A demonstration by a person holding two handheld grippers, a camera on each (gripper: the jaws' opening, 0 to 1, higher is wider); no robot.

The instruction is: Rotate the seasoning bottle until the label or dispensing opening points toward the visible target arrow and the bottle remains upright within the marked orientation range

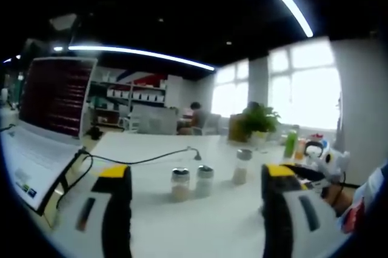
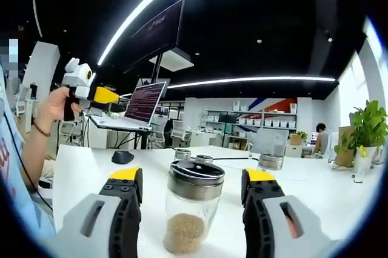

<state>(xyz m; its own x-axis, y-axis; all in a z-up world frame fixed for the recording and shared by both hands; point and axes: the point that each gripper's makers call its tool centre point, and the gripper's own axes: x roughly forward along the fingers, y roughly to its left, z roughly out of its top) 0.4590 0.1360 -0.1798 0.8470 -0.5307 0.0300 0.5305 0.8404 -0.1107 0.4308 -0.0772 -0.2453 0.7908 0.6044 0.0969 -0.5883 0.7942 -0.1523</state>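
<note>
the right gripper (image 2: 191,209) stands spread wide on either side of a bottle (image 2: 193,206), its jaws flanking the glass without touching it. the bottle sits upright on the white table (image 2: 315,194), close in front of this gripper: a clear glass jar with a dark metal shaker cap and a low layer of tan seasoning at the bottom. the left gripper (image 1: 197,209) is also spread and holds nothing; in its view three more bottles (image 1: 205,180) stand upright further out on the table, and in the right gripper view a hand (image 2: 57,105) holds it raised at the left. the bottle is likely light, being mostly empty, rigid, smooth and a bit slippery, and breakable if tipped. a hold low on the glass body, below the cap, looks best for turning it without toppling. no arrow can be made out.
</note>
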